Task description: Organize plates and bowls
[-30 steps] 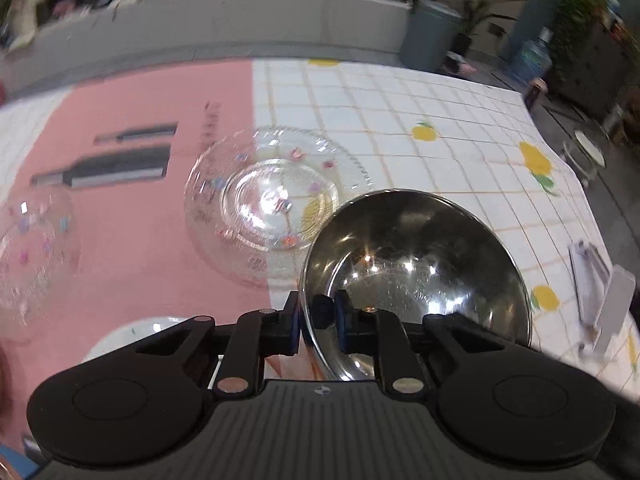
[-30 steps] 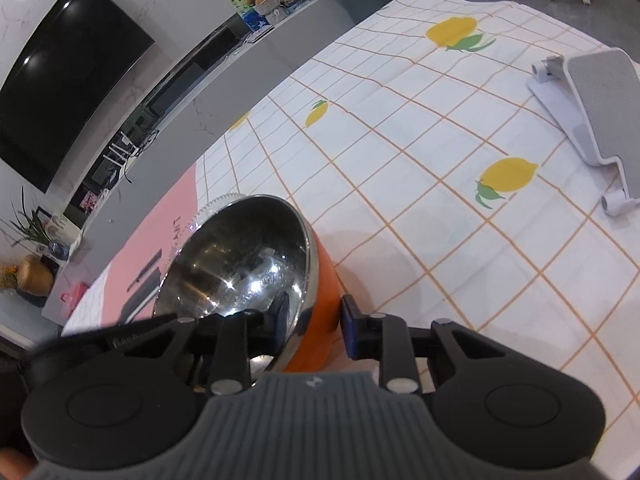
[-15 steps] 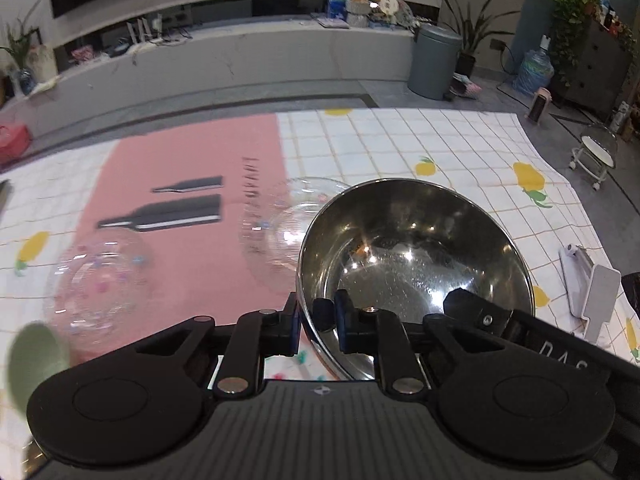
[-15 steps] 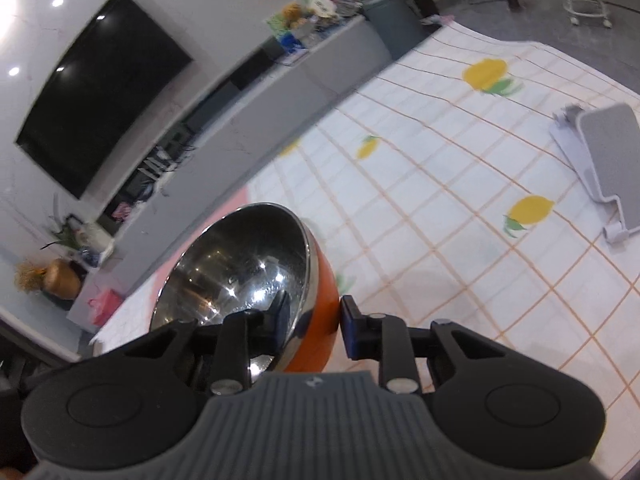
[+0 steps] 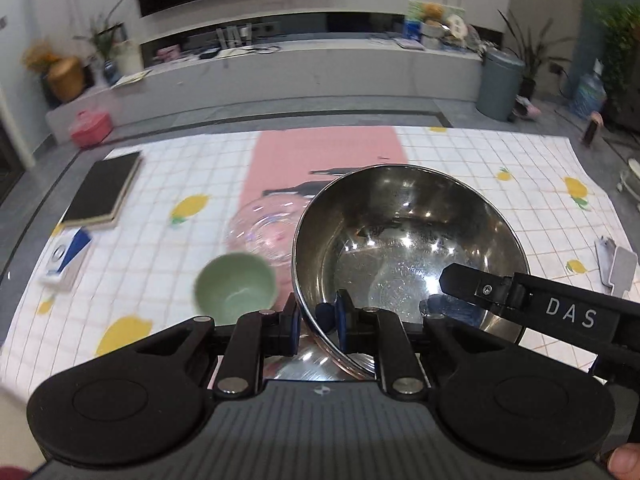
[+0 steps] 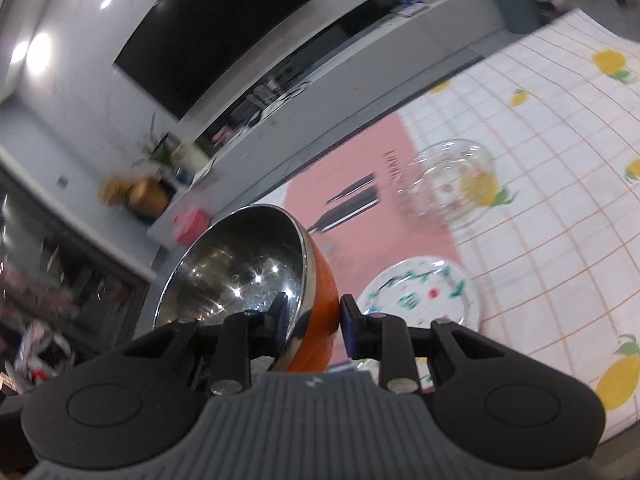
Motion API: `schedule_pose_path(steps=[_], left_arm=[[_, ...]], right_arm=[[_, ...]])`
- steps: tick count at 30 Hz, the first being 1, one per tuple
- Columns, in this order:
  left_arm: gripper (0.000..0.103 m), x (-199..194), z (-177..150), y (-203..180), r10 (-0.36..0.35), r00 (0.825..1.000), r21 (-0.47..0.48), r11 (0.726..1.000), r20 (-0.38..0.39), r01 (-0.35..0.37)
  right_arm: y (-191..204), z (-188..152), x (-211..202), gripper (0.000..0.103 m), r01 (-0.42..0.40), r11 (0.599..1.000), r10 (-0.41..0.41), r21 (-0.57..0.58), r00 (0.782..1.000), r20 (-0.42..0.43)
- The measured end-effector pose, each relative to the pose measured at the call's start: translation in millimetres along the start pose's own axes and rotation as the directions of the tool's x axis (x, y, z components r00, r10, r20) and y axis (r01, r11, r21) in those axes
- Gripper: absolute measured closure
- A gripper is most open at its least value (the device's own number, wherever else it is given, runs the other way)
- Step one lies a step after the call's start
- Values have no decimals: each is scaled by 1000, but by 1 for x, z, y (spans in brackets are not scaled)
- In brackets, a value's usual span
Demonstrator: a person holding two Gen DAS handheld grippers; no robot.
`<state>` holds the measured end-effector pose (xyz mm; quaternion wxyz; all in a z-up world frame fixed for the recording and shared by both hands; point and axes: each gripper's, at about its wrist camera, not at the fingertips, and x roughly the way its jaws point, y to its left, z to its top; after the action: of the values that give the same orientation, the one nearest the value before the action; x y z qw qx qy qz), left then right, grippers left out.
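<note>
A steel bowl with an orange outside hangs tilted above the table. My left gripper is shut on its near rim, one pad inside and one outside. My right gripper is shut on the rim at another spot; one of its fingers reaches into the bowl from the right in the left wrist view. Below lie a small green bowl, a clear glass plate and a white patterned plate.
The table wears a checked lemon cloth with a pink strip. A black notebook and a blue-and-white box sit at the left, a grey phone stand at the right edge. A person's fingertip shows at the bottom right.
Both grippers have risen with the steel bowl held between them and tipped up, so more of the room shows. The green bowl and the white patterned plate have come into view below.
</note>
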<state>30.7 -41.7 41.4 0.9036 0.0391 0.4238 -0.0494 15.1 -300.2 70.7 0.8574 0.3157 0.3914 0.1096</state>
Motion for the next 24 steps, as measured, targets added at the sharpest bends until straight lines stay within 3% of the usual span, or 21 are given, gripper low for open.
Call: schedule_pose_path(steps=[12,20,24], left_arm=[[84,0,-40,64,-83,996,-162,984,-17,79],[84,16,-57,76,-66,998,-158,985,-20,62],[84,31,-62,76,-72,996,-162,985,-60,62]], right_arm=[[32,-31,13,77,27,989,-38,-144,997,-73],[35,-46,41,77,60,981,-85,-186,988,-129],[34,-52,58,77,105,966,-143,-235,979,-149]])
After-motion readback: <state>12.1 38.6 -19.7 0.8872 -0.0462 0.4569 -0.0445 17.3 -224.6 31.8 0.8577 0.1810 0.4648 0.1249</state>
